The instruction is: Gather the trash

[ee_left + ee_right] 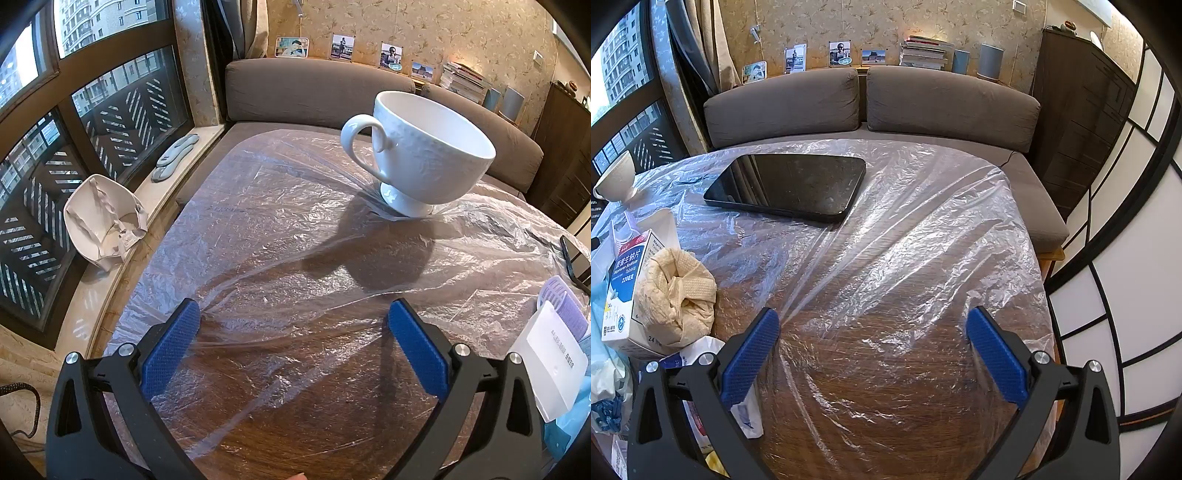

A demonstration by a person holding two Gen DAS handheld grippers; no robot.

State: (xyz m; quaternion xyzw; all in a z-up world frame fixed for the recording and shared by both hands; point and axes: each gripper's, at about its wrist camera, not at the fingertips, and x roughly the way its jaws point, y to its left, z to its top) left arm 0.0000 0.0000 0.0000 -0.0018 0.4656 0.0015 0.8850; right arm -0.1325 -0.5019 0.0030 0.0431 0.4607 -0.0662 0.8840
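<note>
Both of my grippers hang tilted down over a wooden table (886, 424) covered with a crinkled clear plastic sheet (923, 229). My left gripper (293, 314) has its jaws spread wide, nothing between the blue pads, only sheet and wood below. Far and right of it a white footed cup (424, 155) stands upright on the sheet, handle to the left. At the right edge of that view lie a white box (550, 358) and a lilac ribbed item (561, 302), partly cut off. On the window sill to the left sits a crumpled white container (103, 221). My right gripper (873, 325) is likewise released, jaws wide, pads empty. The trash lies at its near left: a crumpled beige tissue wad (677, 291) resting against a blue-and-white medicine box (624, 291), with white wrappers (698, 354) just beside and partly under my left finger, touching uncertain. A black phone (790, 186) lies flat, screen up, at the far side of the table. Beyond is a grey sofa (945, 96).
</note>
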